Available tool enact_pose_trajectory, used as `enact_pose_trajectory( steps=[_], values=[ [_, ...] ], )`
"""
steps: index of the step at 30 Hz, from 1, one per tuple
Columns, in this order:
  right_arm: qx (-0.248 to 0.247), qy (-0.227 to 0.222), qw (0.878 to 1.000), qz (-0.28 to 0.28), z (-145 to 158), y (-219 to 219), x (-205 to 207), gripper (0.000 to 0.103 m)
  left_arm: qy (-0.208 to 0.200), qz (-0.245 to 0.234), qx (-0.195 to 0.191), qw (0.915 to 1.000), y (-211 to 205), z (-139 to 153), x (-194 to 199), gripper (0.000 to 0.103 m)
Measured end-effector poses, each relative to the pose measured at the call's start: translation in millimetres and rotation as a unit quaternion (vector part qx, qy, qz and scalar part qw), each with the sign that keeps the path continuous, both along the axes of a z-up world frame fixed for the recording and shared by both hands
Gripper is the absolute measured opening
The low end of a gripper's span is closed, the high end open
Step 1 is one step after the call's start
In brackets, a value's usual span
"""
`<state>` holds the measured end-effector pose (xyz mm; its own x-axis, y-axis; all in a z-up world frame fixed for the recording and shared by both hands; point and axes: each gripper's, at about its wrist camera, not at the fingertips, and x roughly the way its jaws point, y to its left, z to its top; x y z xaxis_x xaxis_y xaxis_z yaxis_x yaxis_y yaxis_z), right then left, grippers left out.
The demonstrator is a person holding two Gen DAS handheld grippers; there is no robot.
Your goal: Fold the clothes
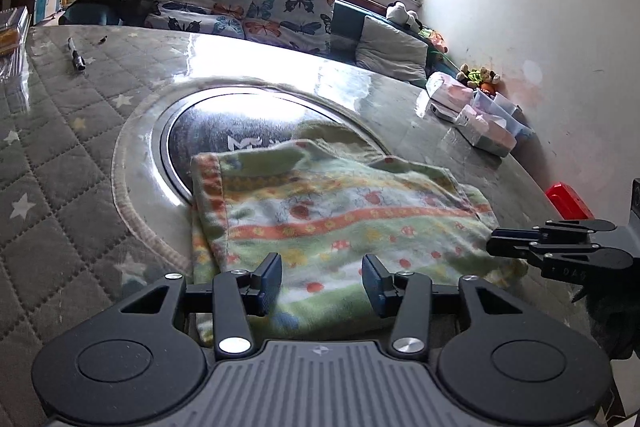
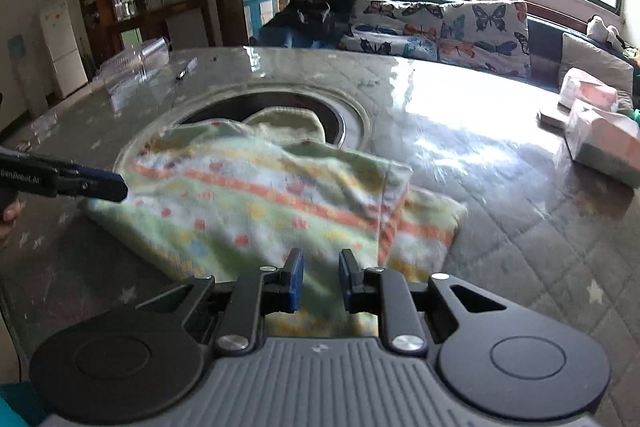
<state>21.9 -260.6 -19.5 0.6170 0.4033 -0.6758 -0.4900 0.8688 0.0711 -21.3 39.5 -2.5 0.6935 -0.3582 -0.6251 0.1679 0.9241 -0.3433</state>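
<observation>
Fingers (image 1: 376, 281) parted | both grippers level, over folded garment (image 1: 340, 211)

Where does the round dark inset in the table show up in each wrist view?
Left wrist: the round dark inset lies left of centre, its near right part covered by the patterned cloth.
Right wrist: the inset sits above centre, mostly hidden behind the cloth.
Shared landmark: the butterfly-print cushions under the window.

Right tool (image 2: 319, 281) hovers part-open over the folded patterned cloth (image 2: 280, 195) — left tool (image 2: 120, 189) at its far edge.
</observation>
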Motion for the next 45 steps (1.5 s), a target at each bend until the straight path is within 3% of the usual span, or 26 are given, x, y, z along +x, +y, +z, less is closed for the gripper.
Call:
enact_pose_trajectory(
  steps=[4,10,24,29,31,35,37,40,45],
  values=[
    [-0.007,0.018,1.0,-0.002,-11.9,1.6,10.1,0.019,0.01,0.014,-0.002,0.9999,5.5,-1.0,9.6,0.048],
    [-0.005,0.012,1.0,-0.006,-4.2,2.0,21.1,0.019,0.018,0.036,-0.011,0.9991,18.9,1.4,30.4,0.048],
    [0.019,0.014,0.998,-0.05,-13.1,6.5,89.7,0.019,0.039,0.065,-0.011,0.9971,25.1,-9.7,89.1,0.049],
    [0.011,0.007,0.999,-0.044,-6.4,10.9,85.4,0.019,0.028,0.059,-0.006,0.9978,22.6,-5.7,85.9,0.062],
    [0.009,0.004,0.999,-0.034,-2.7,14.6,80.7,0.019,0.019,0.062,0.004,0.9979,22.1,-1.4,82.4,0.077],
    [-0.001,-0.008,1.0,0.001,7.0,30.2,63.3,0.019,0.005,0.076,0.019,0.9969,25.2,6.9,74.6,0.087],
    [-0.003,-0.013,1.0,0.024,11.5,40.5,52.3,0.02,0.002,0.083,0.023,0.9963,28.0,10.0,70.5,0.099],
    [-0.011,-0.023,0.998,0.063,17.1,59.0,34.3,0.031,-0.001,0.09,0.026,0.9956,32.5,13.5,63.5,0.103],
    [-0.027,-0.033,0.989,0.14,21.1,97.8,5.2,0.032,0.02,0.112,0.011,0.9935,43.0,10.9,52.0,0.103]
  ],
)
